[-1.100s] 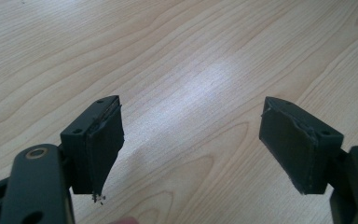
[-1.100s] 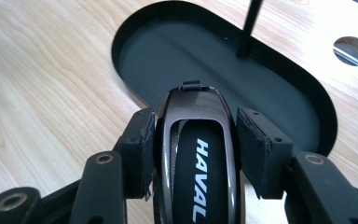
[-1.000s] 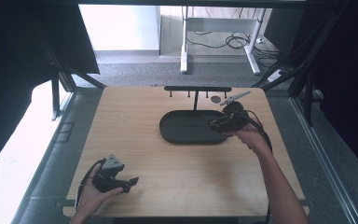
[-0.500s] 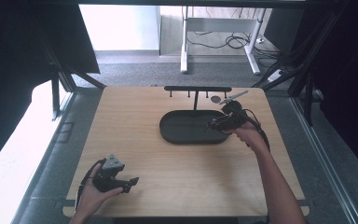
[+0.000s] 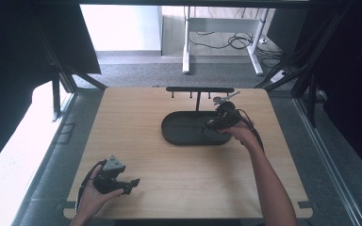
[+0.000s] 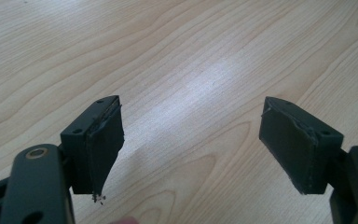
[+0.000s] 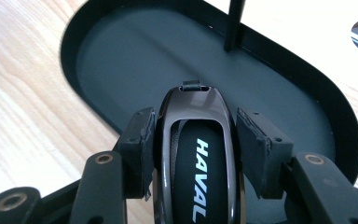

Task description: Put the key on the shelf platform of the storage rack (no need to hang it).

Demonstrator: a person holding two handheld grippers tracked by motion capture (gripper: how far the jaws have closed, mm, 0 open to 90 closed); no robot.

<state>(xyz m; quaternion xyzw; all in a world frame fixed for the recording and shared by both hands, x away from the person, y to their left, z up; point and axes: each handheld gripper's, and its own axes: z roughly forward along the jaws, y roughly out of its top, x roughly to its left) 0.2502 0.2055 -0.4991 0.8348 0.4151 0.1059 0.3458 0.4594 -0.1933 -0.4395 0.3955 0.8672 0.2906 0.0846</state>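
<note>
A dark glossy key fob (image 7: 196, 154) marked HAVAL sits between the jaws of my right gripper (image 7: 193, 126), which is shut on its two sides. The fob hangs just over the right end of a black oval tray (image 7: 121, 56). In the high view the right gripper (image 5: 213, 124) is at the tray's (image 5: 184, 129) right end. My left gripper (image 5: 131, 184) rests near the table's front left corner. In its own view the left gripper (image 6: 191, 140) is open, with bare wood between the pads.
A black T-shaped rack (image 5: 199, 89) with small hooks rises from the tray's back edge; its post (image 7: 233, 23) stands just beyond the fob. A small silver item (image 5: 226, 98) lies by the rack's right end. The wooden table (image 5: 179, 179) is bare in front.
The right gripper with the fob has edged slightly left over the tray's right end. The left gripper has stayed where it was.
</note>
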